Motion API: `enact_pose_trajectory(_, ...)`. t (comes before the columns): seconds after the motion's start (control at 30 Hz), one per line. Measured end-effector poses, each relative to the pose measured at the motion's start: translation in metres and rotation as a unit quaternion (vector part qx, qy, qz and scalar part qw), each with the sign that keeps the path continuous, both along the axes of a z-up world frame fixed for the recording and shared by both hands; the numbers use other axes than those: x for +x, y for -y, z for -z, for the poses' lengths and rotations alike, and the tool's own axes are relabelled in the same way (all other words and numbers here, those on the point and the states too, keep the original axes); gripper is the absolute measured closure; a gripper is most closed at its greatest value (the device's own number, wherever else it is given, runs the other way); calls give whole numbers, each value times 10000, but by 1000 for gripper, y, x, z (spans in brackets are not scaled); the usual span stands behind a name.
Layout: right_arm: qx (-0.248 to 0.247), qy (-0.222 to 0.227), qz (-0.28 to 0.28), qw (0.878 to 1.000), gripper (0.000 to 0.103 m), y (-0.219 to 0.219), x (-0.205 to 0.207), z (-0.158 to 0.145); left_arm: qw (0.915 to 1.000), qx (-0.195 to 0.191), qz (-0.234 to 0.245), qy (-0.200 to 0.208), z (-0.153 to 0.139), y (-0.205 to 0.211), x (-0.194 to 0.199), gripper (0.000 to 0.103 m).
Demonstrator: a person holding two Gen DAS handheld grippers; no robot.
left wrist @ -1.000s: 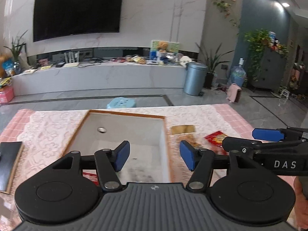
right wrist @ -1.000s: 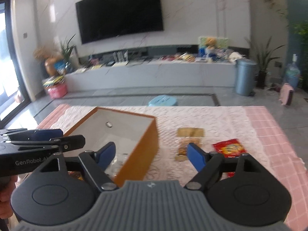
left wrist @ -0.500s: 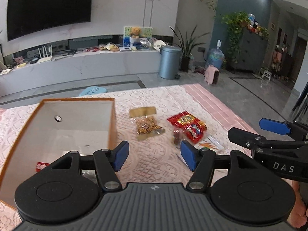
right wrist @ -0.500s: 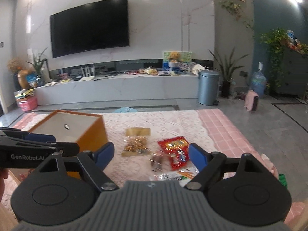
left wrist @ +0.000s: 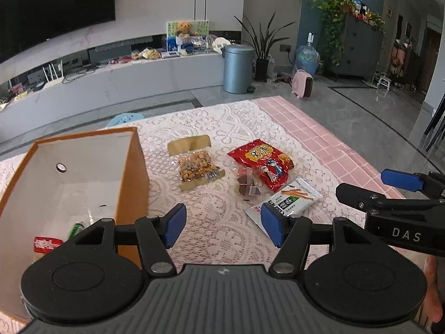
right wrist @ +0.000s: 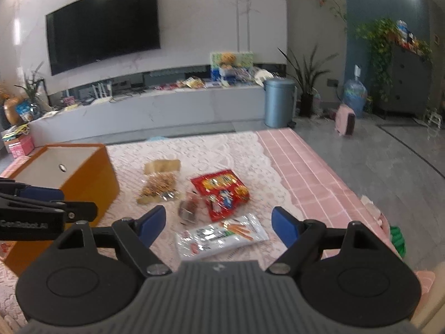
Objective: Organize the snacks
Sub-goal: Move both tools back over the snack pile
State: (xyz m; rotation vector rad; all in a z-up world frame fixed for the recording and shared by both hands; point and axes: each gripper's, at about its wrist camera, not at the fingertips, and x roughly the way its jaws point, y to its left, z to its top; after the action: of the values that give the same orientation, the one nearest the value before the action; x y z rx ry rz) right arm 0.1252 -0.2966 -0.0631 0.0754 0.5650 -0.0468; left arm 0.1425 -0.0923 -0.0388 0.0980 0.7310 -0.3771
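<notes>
- Left wrist view: your left gripper (left wrist: 221,224) has its jaws spread with nothing between them, hanging over bare lace tablecloth (left wrist: 222,128)
- The white packet (left wrist: 289,199) lies just ahead and to the right of those jaws; its near end disappears behind the right blue pad, and its long axis runs on a slant, from near-left up to far-right
- Beyond it sit the small brown snack (left wrist: 247,185), the red bag (left wrist: 264,162) and the clear nut bag (left wrist: 194,164), all loose on the cloth and to the right of the orange box (left wrist: 133,172)
- The box stands to the left of your left jaws, open at the top, with a red-labelled item (left wrist: 46,245) already inside
- Your right gripper (left wrist: 383,192) reaches in from the right edge of this view, jaws apart, out past the white packet

- Right wrist view: your right gripper (right wrist: 218,224) is spread wide and empty, and the white packet (right wrist: 222,235) lies squarely between and just ahead of its pads, long axis running nearly across the gap
- I judge the right hand better placed for that packet; a slight roll would let the pads close across its short side
- The red bag (right wrist: 219,192) and brown snack (right wrist: 189,208) lie just behind the packet, the nut bag (right wrist: 160,186) further left
- The box (right wrist: 91,178) sits well to the left, behind your left gripper (right wrist: 55,200), so the left hand is nearer to it
</notes>
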Motion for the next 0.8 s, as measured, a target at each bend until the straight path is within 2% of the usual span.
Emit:
enact_pose_trajectory(0.3, 558, -196, 156, 9981, 22, 35, 16, 27, 9989, -253, 146, -362, 18, 8, 20, 31)
enact_pose_trajectory(0.43, 855, -339, 235, 9955, 22, 43, 30, 37, 9983, -290, 199, -462, 24, 12, 33, 24)
enact_pose_trajectory(0.6, 817, -435, 159, 9956, 22, 39, 54, 45, 9978, -331, 154, -554, 28, 15, 52, 24)
enact_pose_trajectory(0.7, 845, -657, 222, 9940, 22, 38, 67, 54, 9968, -436, 189, -636, 34, 20, 63, 27)
enact_pose_trajectory(0.8, 1101, -840, 392, 9896, 29, 44, 75, 67, 9957, -532, 248, -717, 42, 27, 72, 28)
